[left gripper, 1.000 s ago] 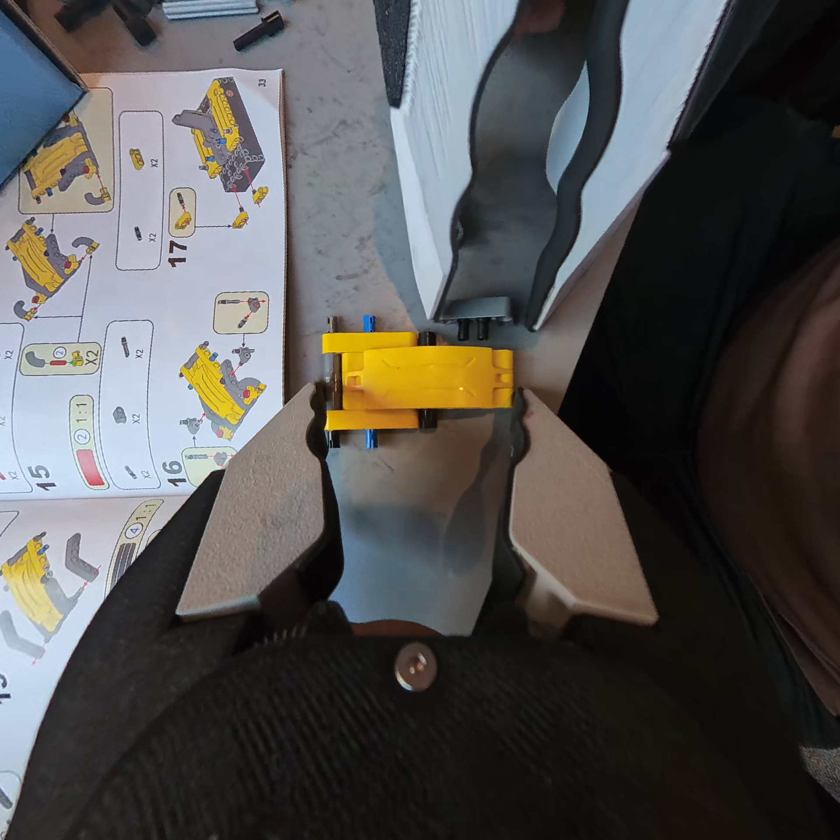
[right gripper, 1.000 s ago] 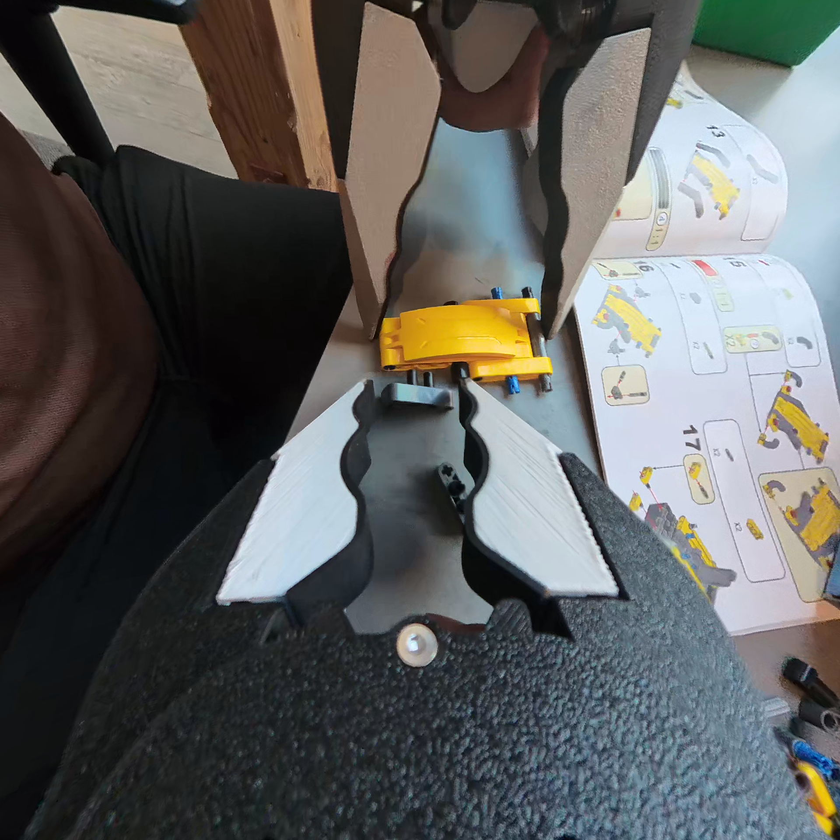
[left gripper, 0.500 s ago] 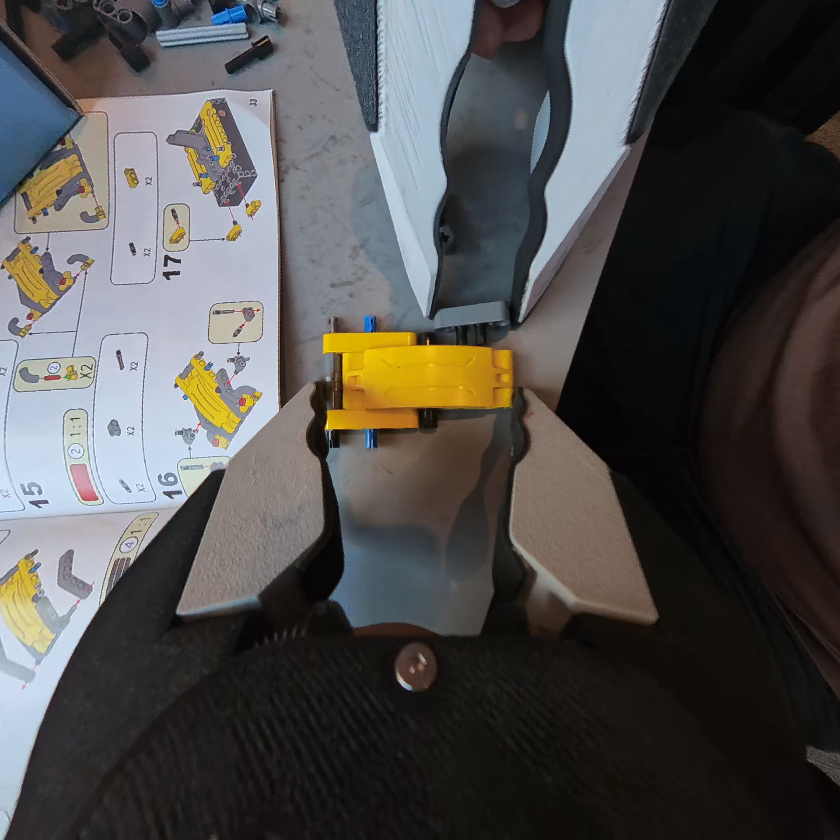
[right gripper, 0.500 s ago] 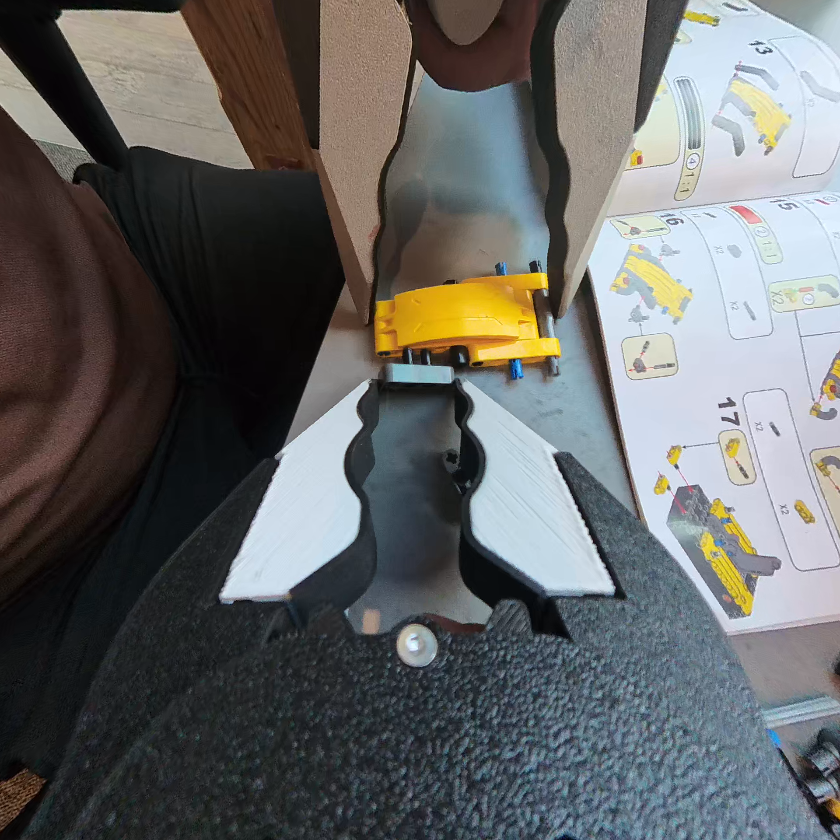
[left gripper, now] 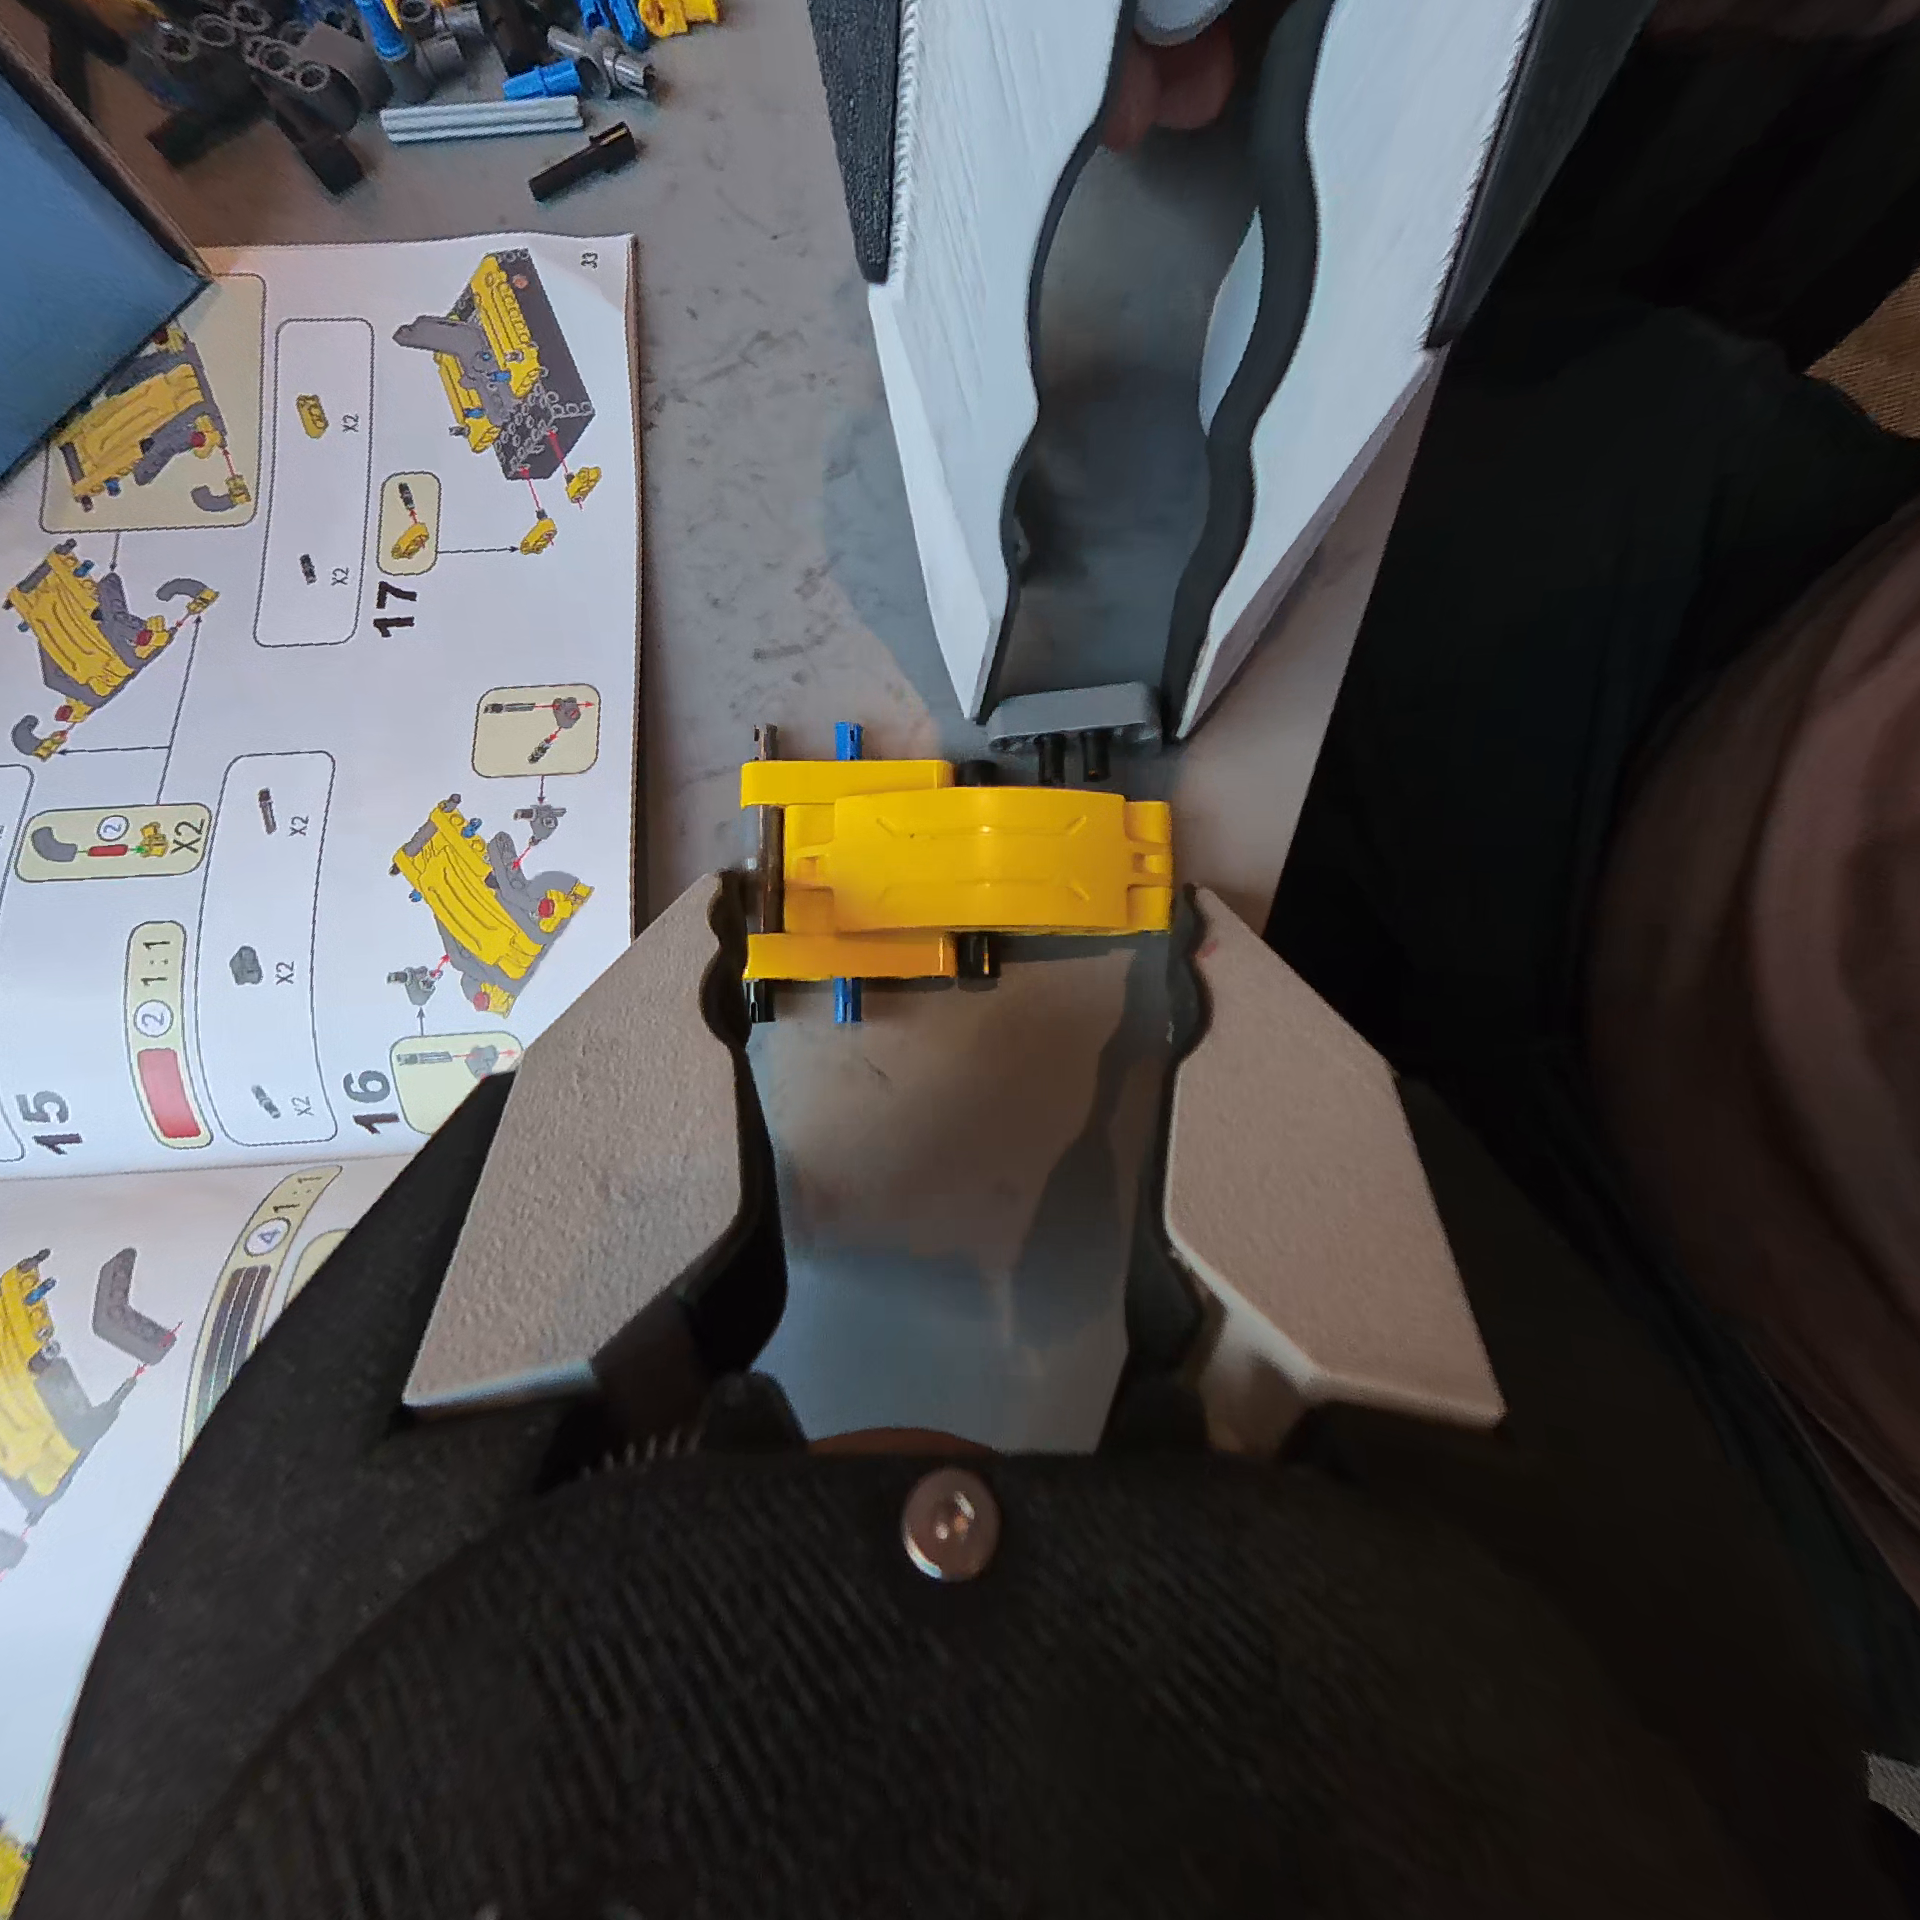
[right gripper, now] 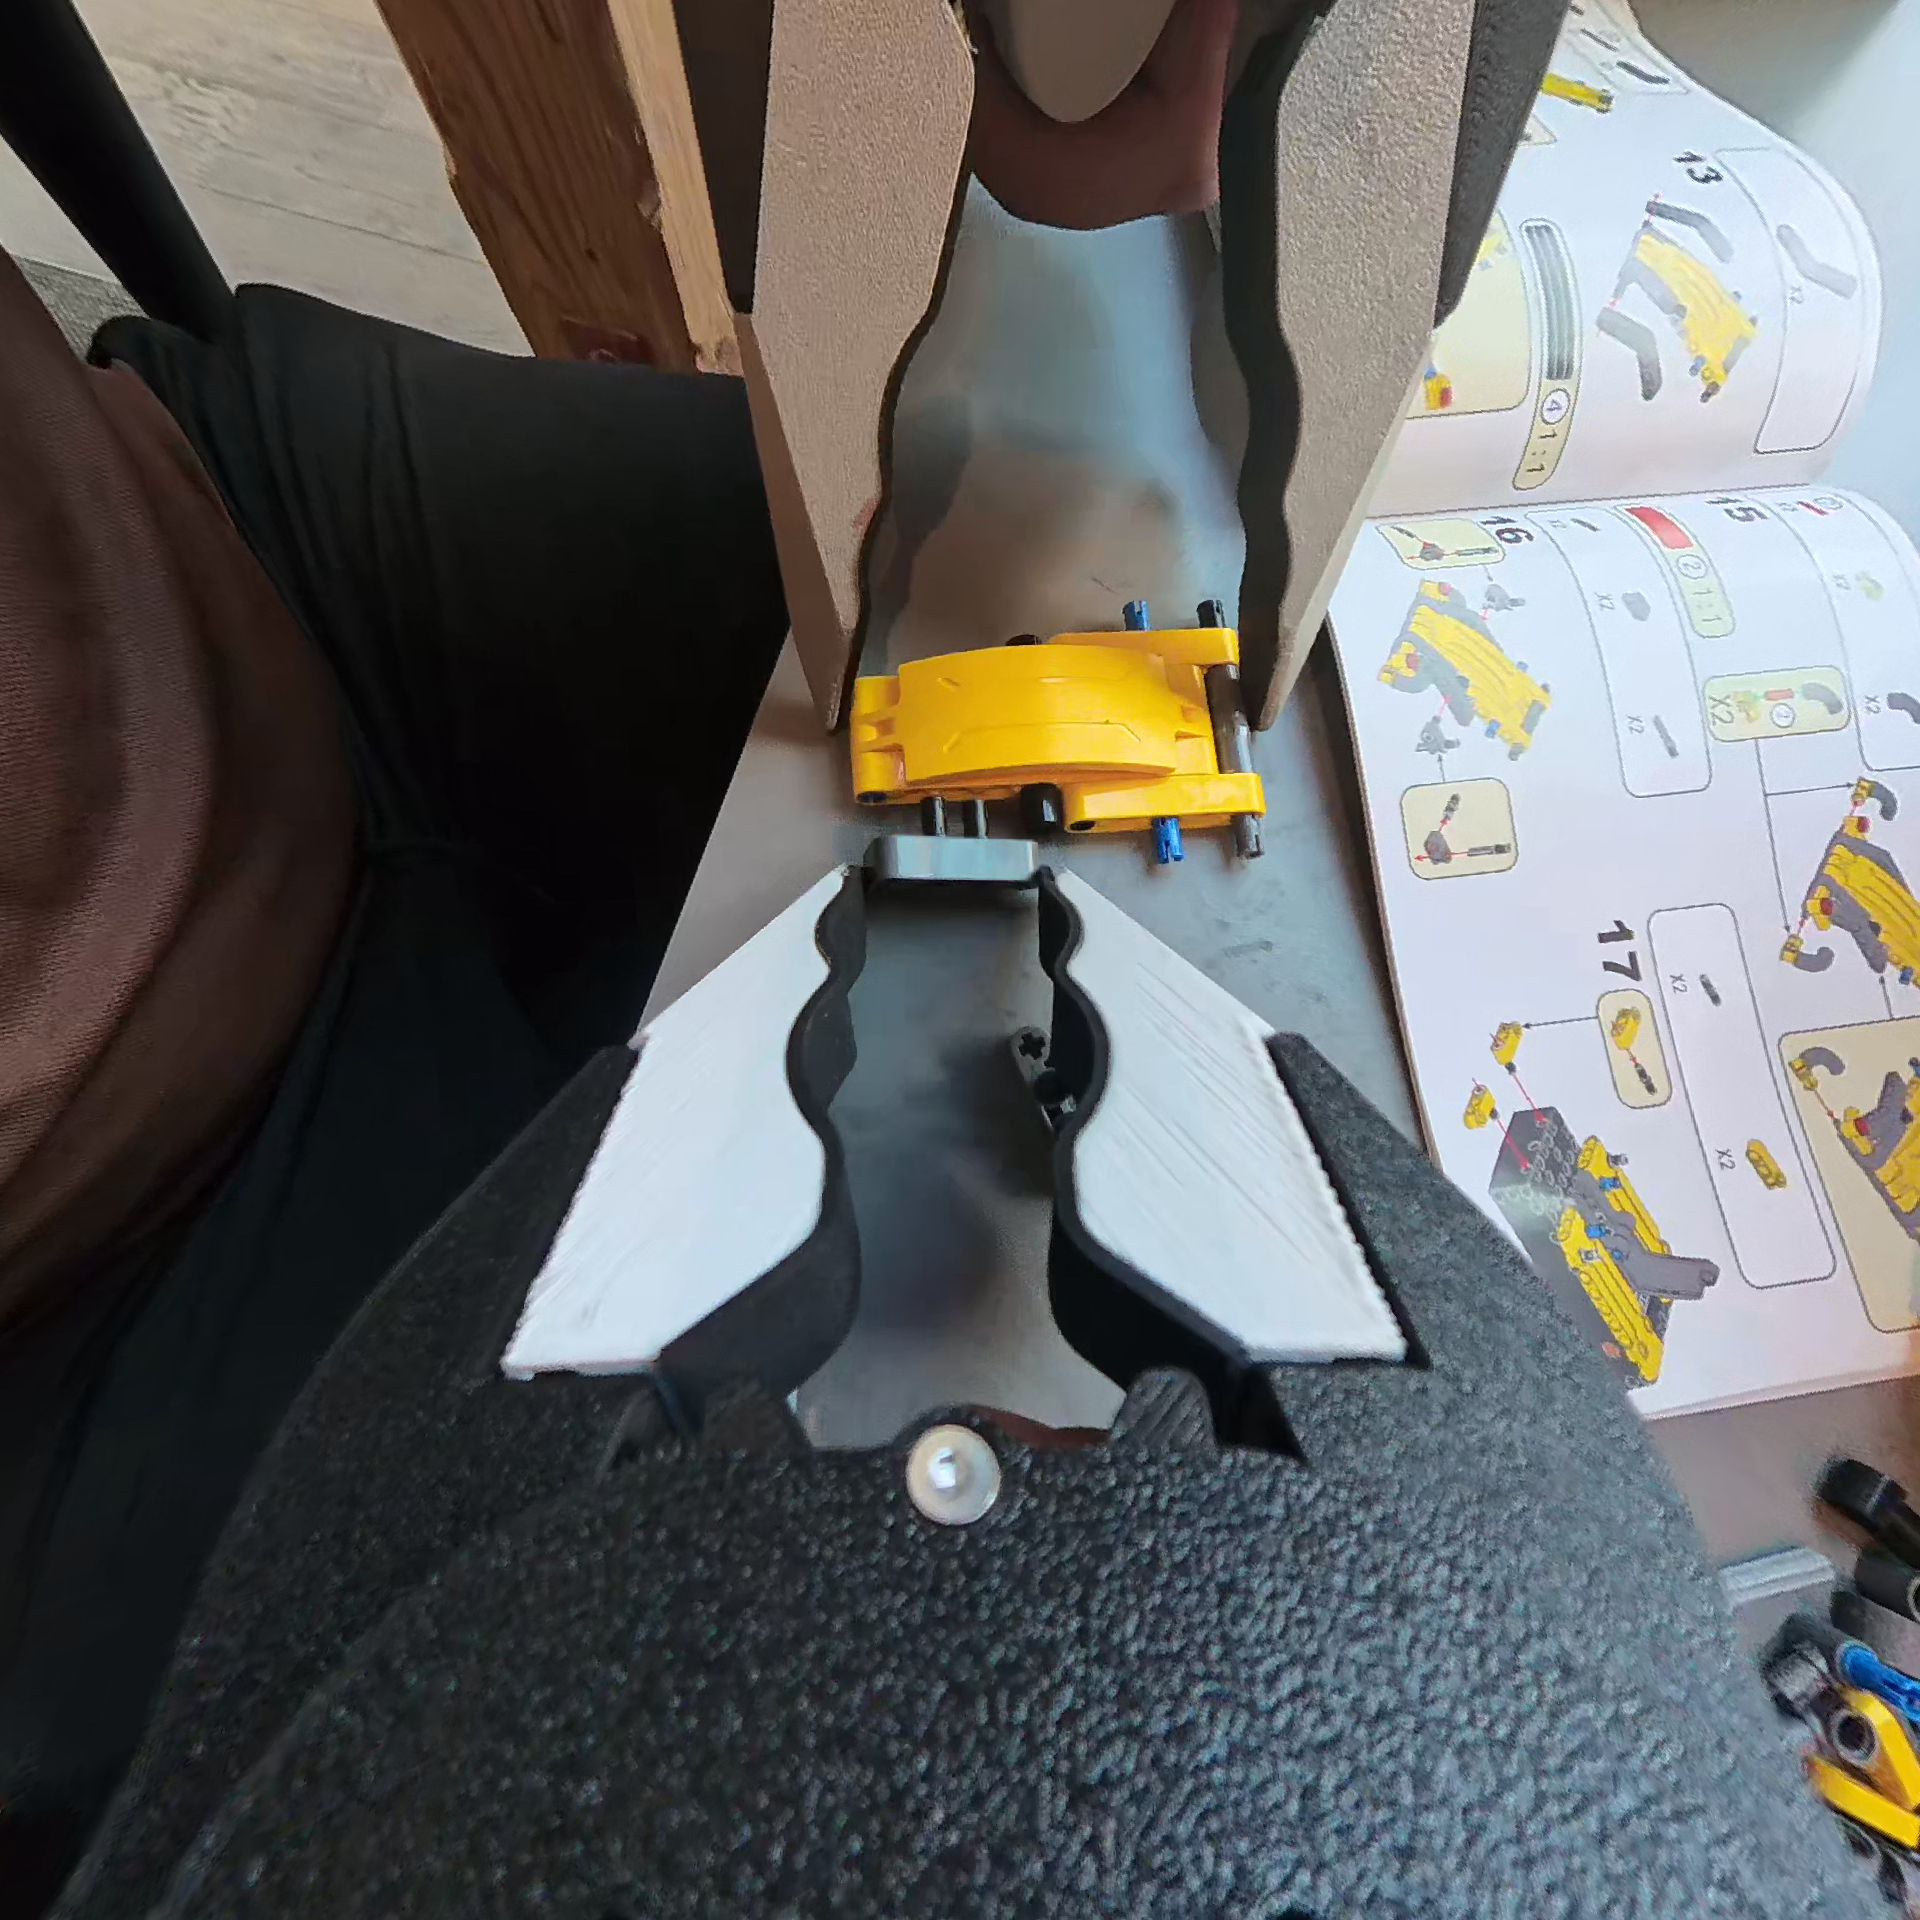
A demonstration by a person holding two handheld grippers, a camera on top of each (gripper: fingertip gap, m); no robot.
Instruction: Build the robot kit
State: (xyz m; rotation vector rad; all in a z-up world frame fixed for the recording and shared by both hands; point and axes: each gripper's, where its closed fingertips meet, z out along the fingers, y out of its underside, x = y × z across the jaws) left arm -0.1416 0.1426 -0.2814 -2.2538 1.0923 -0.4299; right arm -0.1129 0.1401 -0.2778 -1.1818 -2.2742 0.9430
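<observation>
A yellow brick assembly (left gripper: 956, 862) with black and blue pins lies on the grey table near its edge. My left gripper (left gripper: 956, 904), with tan fingers, is shut on its two ends. The assembly also shows in the right wrist view (right gripper: 1049, 717), with the left gripper (right gripper: 1049, 727) around it. My right gripper (right gripper: 951, 878), with white fingers, is shut on a short grey beam (right gripper: 951, 857) with two black pins. The pins point at the assembly's side and reach its edge. I cannot tell whether they are inserted. The right gripper (left gripper: 1075, 719) and the beam (left gripper: 1075, 715) also show in the left wrist view.
An open instruction booklet (left gripper: 312, 675) lies beside the assembly, also in the right wrist view (right gripper: 1662, 831). Loose bricks (left gripper: 468, 73) lie beyond it, next to a blue box corner (left gripper: 62, 291). A small black part (right gripper: 1029, 1044) lies between the right fingers. A person's dark clothing (left gripper: 1558, 831) is past the table edge.
My right gripper has brought the grey beam closer, so its pins now meet the side of the yellow assembly. My left gripper has kept its hold and stayed still.
</observation>
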